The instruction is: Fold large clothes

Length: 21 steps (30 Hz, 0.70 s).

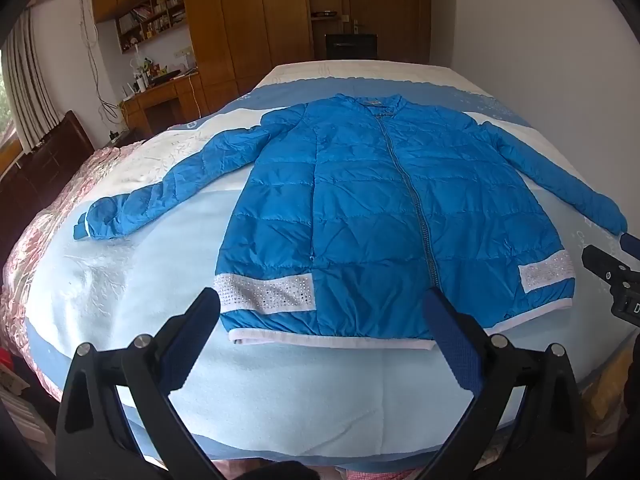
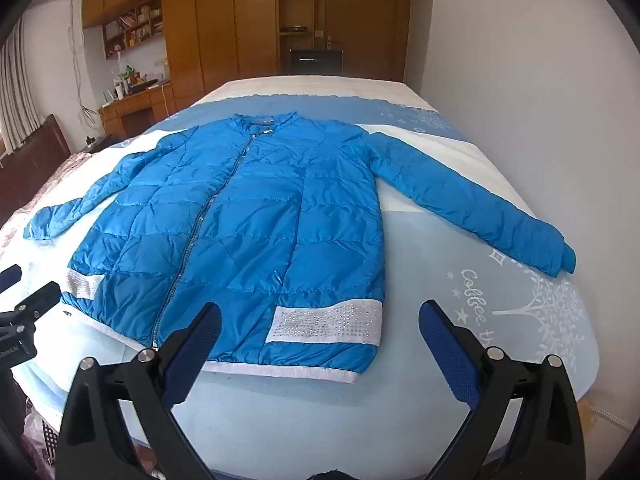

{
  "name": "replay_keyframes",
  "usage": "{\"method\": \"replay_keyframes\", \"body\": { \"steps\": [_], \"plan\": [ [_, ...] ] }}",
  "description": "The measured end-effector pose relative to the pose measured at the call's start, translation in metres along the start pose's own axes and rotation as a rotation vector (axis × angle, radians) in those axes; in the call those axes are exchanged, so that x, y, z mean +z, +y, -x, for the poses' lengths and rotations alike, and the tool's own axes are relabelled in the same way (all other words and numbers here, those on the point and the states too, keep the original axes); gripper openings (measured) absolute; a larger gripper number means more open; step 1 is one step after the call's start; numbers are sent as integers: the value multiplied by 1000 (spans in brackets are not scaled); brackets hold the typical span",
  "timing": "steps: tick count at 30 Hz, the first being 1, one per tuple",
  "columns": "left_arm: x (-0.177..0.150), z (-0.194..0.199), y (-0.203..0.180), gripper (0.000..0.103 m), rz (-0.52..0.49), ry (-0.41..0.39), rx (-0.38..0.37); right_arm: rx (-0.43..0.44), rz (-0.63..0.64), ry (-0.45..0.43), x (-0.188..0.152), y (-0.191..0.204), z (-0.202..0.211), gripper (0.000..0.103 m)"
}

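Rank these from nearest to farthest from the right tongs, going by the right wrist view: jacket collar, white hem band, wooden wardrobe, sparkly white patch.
1. white hem band, just ahead of the right tongs
2. sparkly white patch, just above the hem
3. jacket collar, far end of the jacket
4. wooden wardrobe, against the back wall

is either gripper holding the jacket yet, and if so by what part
Nothing is held. The left gripper and right gripper both hang open above the hem of the jacket, which lies flat on the bed.
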<state>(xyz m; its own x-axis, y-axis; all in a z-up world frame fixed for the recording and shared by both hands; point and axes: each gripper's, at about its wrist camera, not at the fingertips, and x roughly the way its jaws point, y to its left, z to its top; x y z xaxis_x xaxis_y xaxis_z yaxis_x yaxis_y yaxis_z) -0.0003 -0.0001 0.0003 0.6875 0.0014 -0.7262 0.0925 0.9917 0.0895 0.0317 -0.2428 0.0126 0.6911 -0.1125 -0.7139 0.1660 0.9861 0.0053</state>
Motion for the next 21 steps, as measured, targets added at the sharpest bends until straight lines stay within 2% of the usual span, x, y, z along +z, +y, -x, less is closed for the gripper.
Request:
{"method": "replay_keyframes", "body": {
  "steps": [21],
  "plan": [
    [0, 3, 0, 100, 8, -1, -2, 3, -4, -4, 0, 0, -1, 99]
  ]
}}
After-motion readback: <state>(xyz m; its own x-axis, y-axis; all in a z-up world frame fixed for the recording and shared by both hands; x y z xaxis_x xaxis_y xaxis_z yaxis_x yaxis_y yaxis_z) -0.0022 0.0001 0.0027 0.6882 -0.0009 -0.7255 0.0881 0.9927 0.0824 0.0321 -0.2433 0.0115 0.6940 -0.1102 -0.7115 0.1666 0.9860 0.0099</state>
